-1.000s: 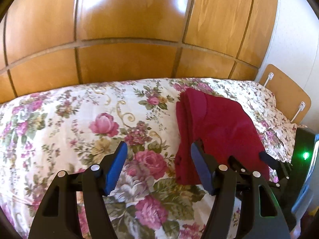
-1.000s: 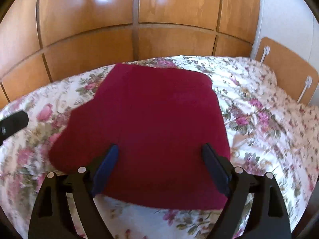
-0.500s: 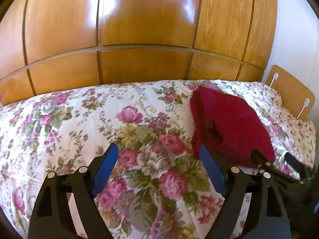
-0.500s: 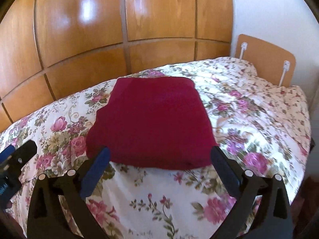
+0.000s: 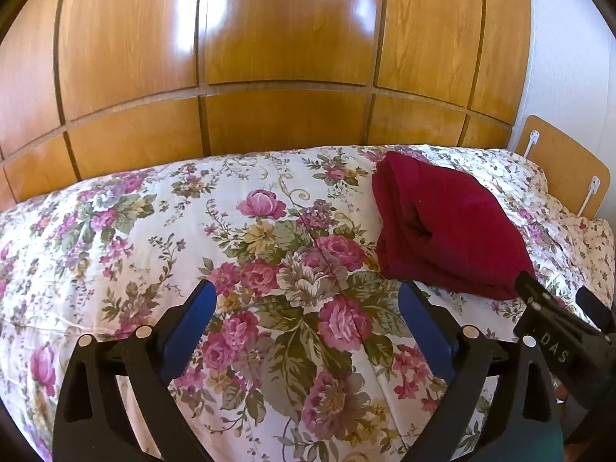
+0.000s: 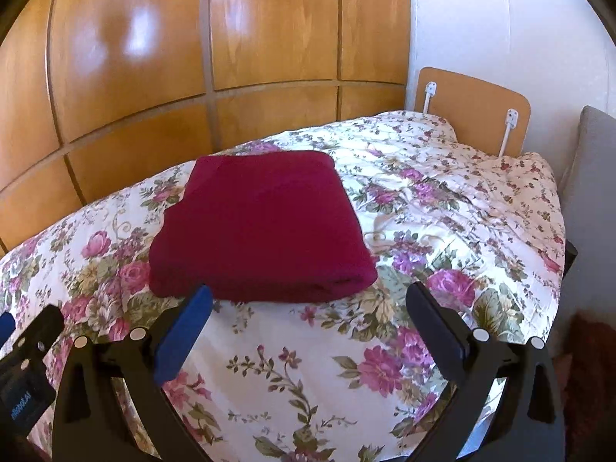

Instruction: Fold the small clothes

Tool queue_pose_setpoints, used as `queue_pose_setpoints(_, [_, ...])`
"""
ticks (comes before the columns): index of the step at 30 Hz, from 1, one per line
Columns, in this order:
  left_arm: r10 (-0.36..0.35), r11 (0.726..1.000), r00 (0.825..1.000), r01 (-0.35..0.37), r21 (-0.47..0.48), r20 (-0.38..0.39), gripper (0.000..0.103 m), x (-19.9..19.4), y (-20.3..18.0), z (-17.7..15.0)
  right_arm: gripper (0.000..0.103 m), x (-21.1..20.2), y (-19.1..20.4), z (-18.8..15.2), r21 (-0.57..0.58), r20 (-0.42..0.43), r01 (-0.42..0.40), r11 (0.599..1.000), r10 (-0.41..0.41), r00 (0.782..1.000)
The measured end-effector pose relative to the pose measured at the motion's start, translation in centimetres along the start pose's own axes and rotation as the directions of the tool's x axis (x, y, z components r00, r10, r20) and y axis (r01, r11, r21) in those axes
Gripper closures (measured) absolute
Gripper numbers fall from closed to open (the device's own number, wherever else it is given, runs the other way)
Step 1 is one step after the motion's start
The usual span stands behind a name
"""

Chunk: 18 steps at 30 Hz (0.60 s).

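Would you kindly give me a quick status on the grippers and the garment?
Left gripper and right gripper: jaws just opened wide, nothing between them. Red garment folded, lying flat on the floral bedspread. Nothing in the way.

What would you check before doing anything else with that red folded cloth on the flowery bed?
1. Red garment folded into a compact stack: ok.
2. Garment lying flat on the floral bedspread, clear of the bed's edge: ok.
3. Left gripper empty; its jaws have just been opening, only bedspread between them: ok.
4. Right gripper empty, jaws wide, short of the garment's near edge: ok.
5. Layers on the garment's open side aligned: not ok, a pocket gapes there.
6. More clothes waiting to be folded: cannot tell, none in view.
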State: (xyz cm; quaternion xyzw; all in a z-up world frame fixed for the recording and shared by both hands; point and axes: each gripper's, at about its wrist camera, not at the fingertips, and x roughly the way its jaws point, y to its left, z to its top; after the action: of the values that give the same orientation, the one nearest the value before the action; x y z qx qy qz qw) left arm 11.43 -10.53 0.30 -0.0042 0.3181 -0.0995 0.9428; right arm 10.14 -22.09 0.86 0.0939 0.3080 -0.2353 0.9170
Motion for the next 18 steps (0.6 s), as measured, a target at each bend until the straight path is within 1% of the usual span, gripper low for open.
queue_pose_setpoints(6, [0.001,1.0,1.0,-0.001,0.003,0.005,0.009,-0.3,-0.1,0.1,0.002,-0.3,0.2,-0.3,-0.003,0.003,-0.01,1.0,0.01,1.0])
queue_pose_setpoints(18, [-0.002,0.999,1.0,0.002,0.039,0.004,0.009,-0.2,-1.0,-0.1,0.002,-0.2,0.3,-0.4,-0.004,-0.005,-0.02,1.0,0.02,1.0])
